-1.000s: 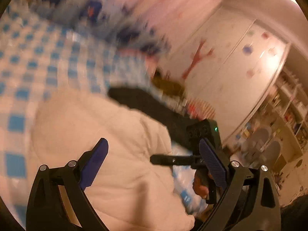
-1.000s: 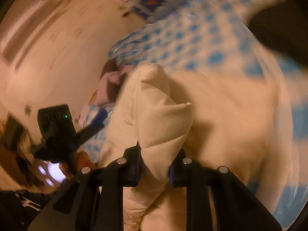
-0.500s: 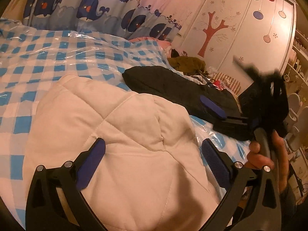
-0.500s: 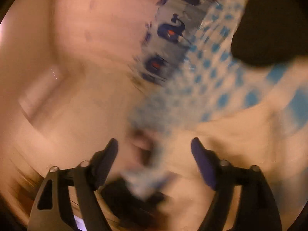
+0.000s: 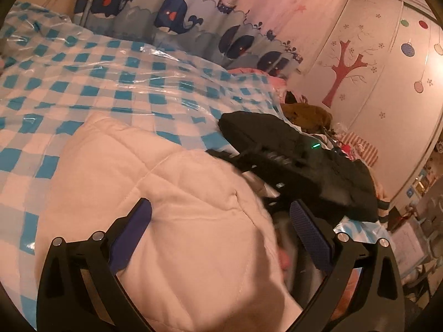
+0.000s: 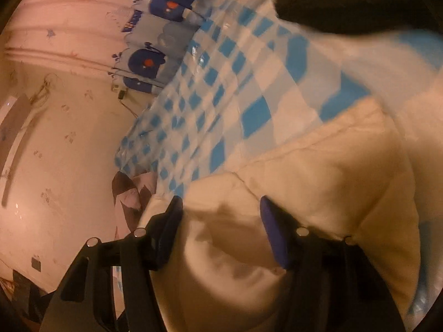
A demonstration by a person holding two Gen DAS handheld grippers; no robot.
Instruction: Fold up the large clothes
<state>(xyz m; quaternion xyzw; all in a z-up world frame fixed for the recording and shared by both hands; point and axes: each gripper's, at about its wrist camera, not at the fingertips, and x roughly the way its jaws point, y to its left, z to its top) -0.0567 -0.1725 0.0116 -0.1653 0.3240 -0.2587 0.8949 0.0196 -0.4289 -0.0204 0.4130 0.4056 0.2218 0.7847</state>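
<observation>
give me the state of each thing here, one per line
white padded coat: lying bunched on the bed, partly folded
black garment: lying in a heap beyond the coat
plastic sheet: spread wrinkled over the checked bedcover
left gripper: open, over the coat
right gripper: jaws closing, a fold of coat between them, not yet pinched

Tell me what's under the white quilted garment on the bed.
The white quilted garment lies on a blue-and-white checked cover under clear plastic. Whatever sits directly beneath the garment's middle is hidden.
</observation>
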